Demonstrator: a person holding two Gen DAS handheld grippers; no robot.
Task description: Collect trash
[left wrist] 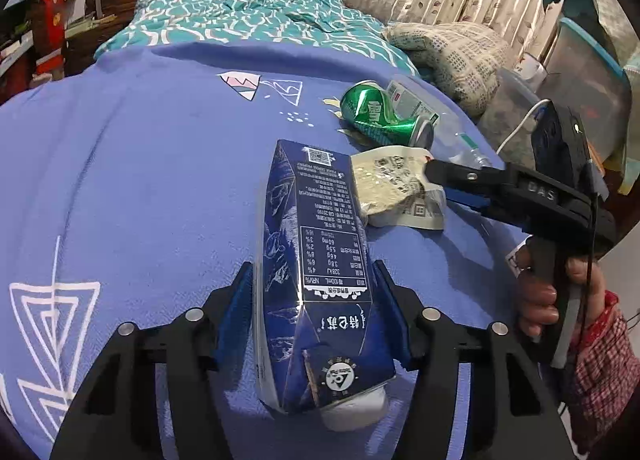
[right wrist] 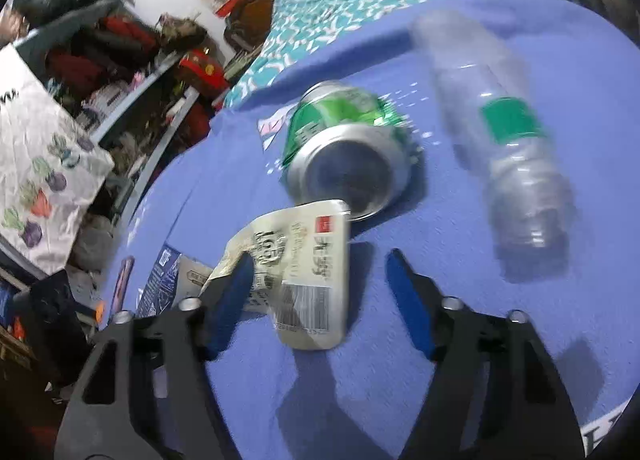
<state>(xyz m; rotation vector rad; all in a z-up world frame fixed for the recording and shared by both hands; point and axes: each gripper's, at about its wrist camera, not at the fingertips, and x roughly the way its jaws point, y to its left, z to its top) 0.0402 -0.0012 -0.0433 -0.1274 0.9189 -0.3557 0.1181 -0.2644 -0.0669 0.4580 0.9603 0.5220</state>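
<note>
While a purple-blue bedspread with white line drawings [left wrist: 140,163] lies across the bed, the left gripper [left wrist: 316,300] straddles a dark blue rectangular milk carton [left wrist: 316,260] lying flat, its length running away between the two blue pads. The pads sit against or just beside the carton's long sides at its near half; whether they press on it cannot be told. Nothing is lifted.

Just right of the carton's far end lies a crumpled cream-and-white paper wrapper with printed text [left wrist: 396,191], touching the carton's edge. The right gripper [right wrist: 320,292], held by a hand [left wrist: 540,292] in a red checked sleeve, reaches in from the right, and its jaws stand apart. In the right wrist view the wrapper lies between the fingers, close against the left pad [right wrist: 236,288] and clear of the right one, so it is not pinched.

Beyond the wrapper, ahead of the right fingertips, a dented green aluminium can [right wrist: 344,147] rests on its side, its silver base facing that camera. Farther right lies a clear plastic bottle with a green label [right wrist: 508,139], apart from the can and outside the right finger.
</note>
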